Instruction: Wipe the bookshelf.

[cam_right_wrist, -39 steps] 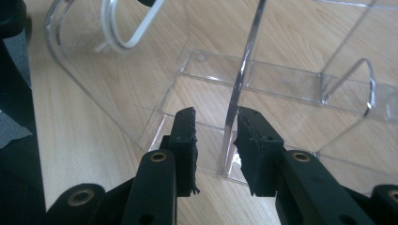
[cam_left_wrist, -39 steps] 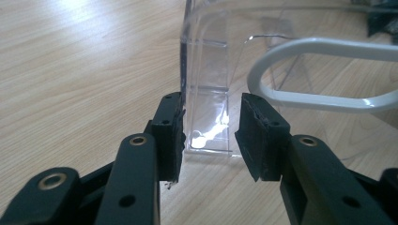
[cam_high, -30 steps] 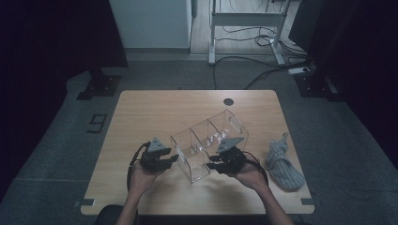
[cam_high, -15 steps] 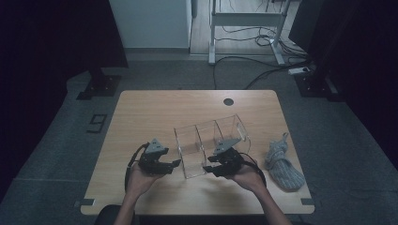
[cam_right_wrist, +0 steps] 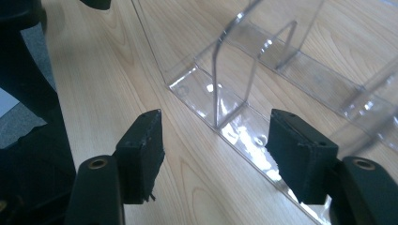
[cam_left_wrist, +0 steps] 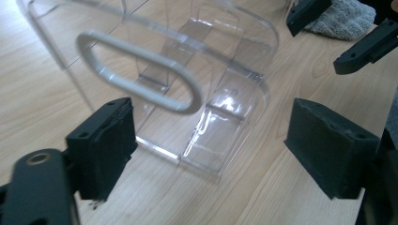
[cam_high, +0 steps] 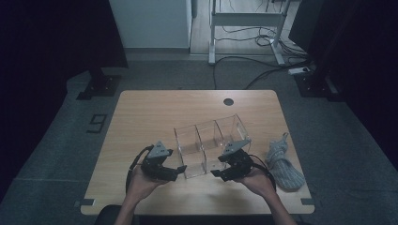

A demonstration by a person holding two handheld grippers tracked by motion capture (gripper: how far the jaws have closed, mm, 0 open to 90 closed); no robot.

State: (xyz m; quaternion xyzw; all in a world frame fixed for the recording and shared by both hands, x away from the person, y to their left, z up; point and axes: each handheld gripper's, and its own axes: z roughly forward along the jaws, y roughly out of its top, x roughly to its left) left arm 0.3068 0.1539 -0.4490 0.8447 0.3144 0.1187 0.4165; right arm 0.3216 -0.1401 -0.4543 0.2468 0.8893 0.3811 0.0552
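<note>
High view: the left gripper [cam_high: 177, 170] and right gripper [cam_high: 217, 173], jaws just opened and gripping nothing, flank the clear three-compartment organizer [cam_high: 211, 143] standing mid-table [cam_high: 141, 117]. Release looks finished; next likely calls for fetching the grey cloth [cam_high: 284, 164].

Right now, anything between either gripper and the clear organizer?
Nothing visible. The left gripper and right gripper sit at the near wall of the organizer, jaws just opened, pads off it, bare table between. The cloth lies off to the right.
</note>
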